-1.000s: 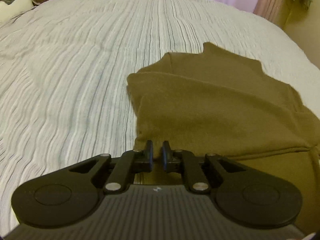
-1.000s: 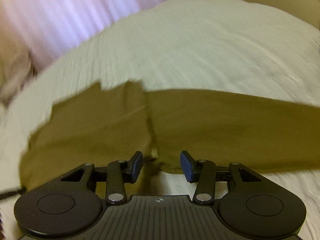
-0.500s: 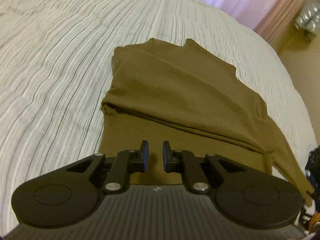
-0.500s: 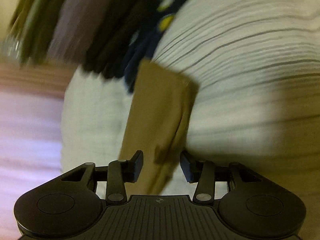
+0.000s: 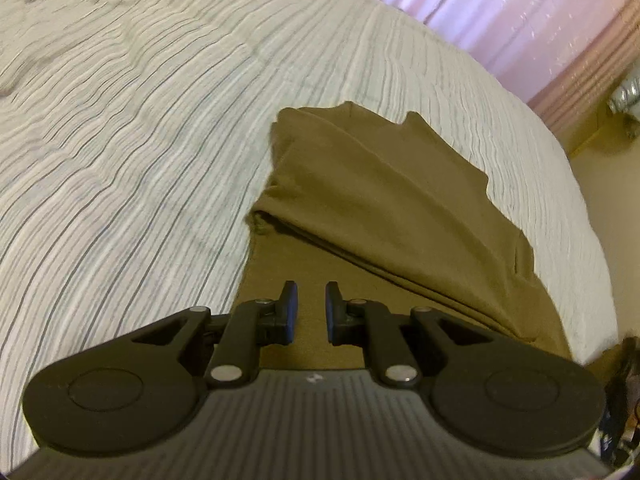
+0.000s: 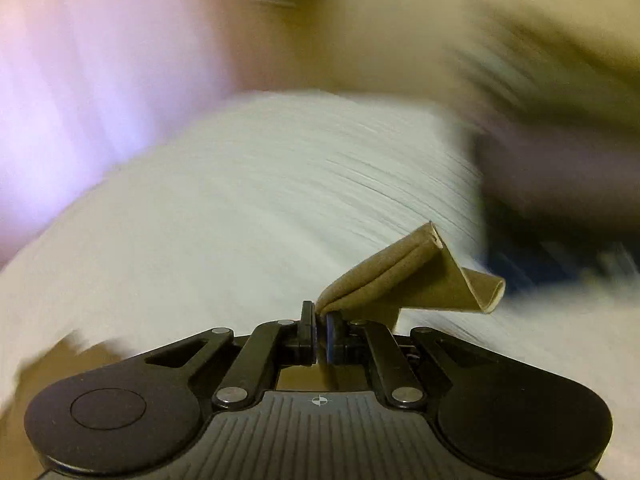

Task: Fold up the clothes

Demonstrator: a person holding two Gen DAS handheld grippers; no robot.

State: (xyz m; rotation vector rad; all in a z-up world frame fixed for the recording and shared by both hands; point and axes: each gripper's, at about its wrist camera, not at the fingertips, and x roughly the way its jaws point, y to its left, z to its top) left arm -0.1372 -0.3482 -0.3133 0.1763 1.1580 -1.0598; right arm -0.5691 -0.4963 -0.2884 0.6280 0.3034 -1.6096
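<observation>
Left wrist view. The bed [image 5: 140,128], covered in a white spread with fine grey ribbed stripes, fills the upper left and centre of the frame. Pink curtains [image 5: 500,8] hang behind it at the upper right. An olive-brown garment [image 5: 380,200] lies spread on the bed from the centre of the frame toward the lower right; one layer is folded over another, and the fold edge runs diagonally from mid-frame down to the right. The garment's near edge passes under the device at the bottom of the frame. The left gripper [image 5: 307,310] sits low and central, directly over the lower layer of cloth; its jaws stand parted with a clear gap between them and nothing held.

Right wrist view. Heavy motion blur covers the background: the white bed [image 6: 240,208] crosses the middle of the frame, the pink curtain area [image 6: 80,80] fills the upper left, and indistinct dark and tan shapes at the upper right cannot be identified. The right gripper [image 6: 319,330] sits low and central, its jaws clenched on a corner of the olive-brown garment [image 6: 404,280]. The pinched cloth stands up and to the right of the jaws as a small doubled flap, with its free edge curling over at the right.
</observation>
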